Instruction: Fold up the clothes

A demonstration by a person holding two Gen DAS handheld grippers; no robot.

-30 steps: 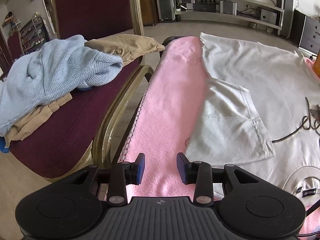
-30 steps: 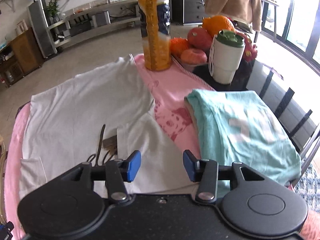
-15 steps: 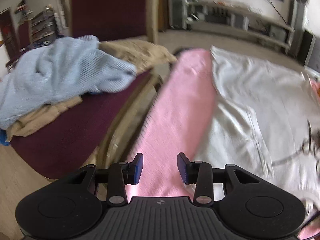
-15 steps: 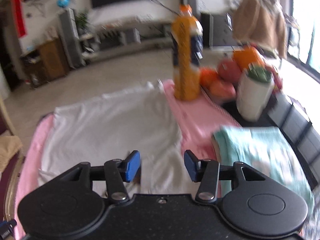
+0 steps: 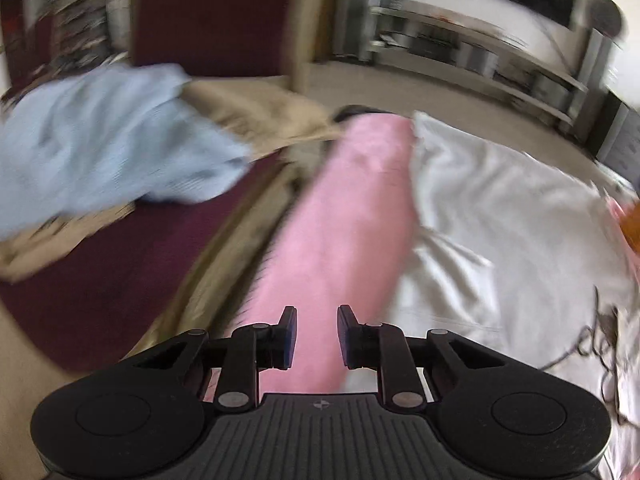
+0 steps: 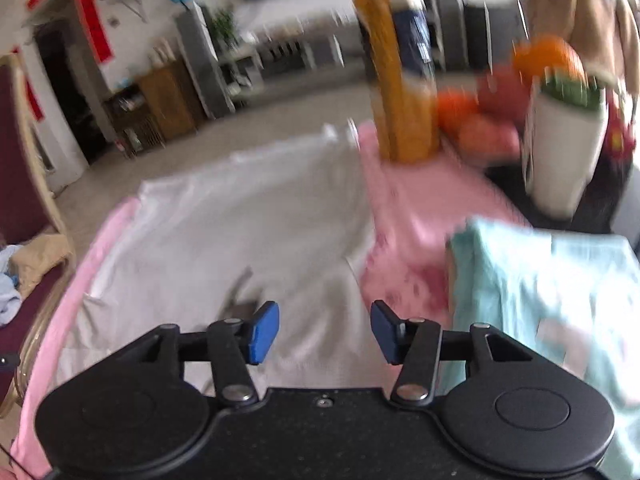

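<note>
A white T-shirt (image 5: pixel 500 208) lies spread flat on the pink table cover (image 5: pixel 348 208), its left sleeve folded in and a black script print (image 5: pixel 600 340) near the collar. My left gripper (image 5: pixel 317 336) hovers over the bare pink strip beside that sleeve. Its jaws are closing and stand a narrow gap apart with nothing between them. My right gripper (image 6: pixel 324 332) hangs open and empty above the same T-shirt (image 6: pixel 248 224) at its right side. A folded teal shirt (image 6: pixel 540 280) lies to the right of it.
A maroon chair (image 5: pixel 120 280) left of the table holds a light blue sweater (image 5: pixel 100 140) and a beige garment (image 5: pixel 256 116). At the table's far right stand an orange juice bottle (image 6: pixel 400 80), a white cup (image 6: pixel 564 148) and fruit (image 6: pixel 480 120).
The left jaws have drawn closer together, still empty. Both grippers have shifted and their views are now blurred. The right one has sunk toward the shirt, its jaws still wide.
</note>
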